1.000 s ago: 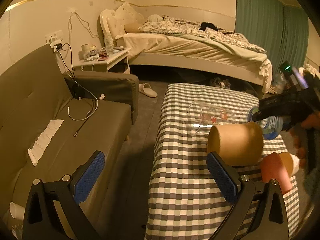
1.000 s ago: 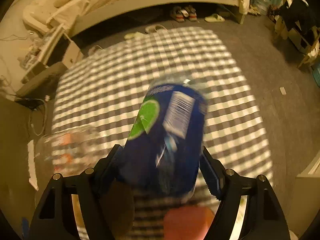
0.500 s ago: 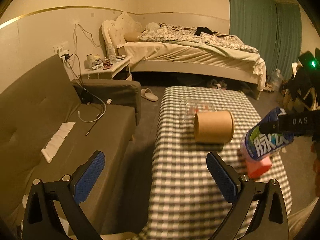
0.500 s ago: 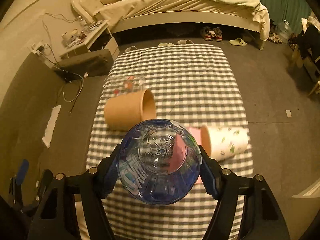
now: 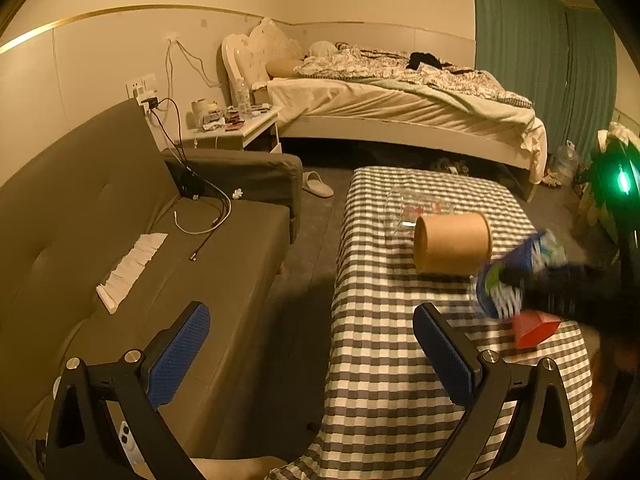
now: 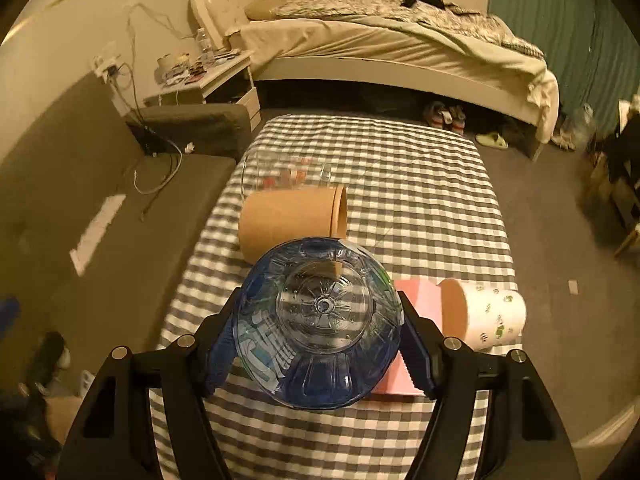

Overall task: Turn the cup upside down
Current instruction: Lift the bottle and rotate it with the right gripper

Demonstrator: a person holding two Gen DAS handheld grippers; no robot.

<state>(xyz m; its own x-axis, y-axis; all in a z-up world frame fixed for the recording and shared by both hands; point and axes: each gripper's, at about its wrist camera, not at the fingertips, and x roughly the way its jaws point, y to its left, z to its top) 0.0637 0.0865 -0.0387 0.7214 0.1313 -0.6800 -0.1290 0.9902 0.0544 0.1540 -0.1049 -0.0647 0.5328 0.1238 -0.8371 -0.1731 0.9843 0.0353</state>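
My right gripper [image 6: 320, 344] is shut on a blue see-through plastic cup [image 6: 320, 320] with a printed label. Its ribbed base faces the right wrist camera and its mouth points away, down toward the checked table [image 6: 420, 168]. In the left wrist view the blue cup [image 5: 516, 276] is blurred and tilted, hanging just above the table beside a pink cup [image 5: 534, 328]. My left gripper [image 5: 310, 344] stands open and holds nothing, over the gap between sofa and table.
On the table a brown cardboard cup [image 6: 288, 220] and a clear glass cup [image 6: 280, 172] lie on their sides. A pink cup [image 6: 416, 300] and a white printed paper cup [image 6: 488, 318] lie at the right. A grey sofa [image 5: 120, 240] stands left, a bed [image 5: 400, 104] behind.
The right gripper has turned the blue cup from label-side view to base toward its camera and lowered it nearer the table. The left gripper has drawn back from the table.
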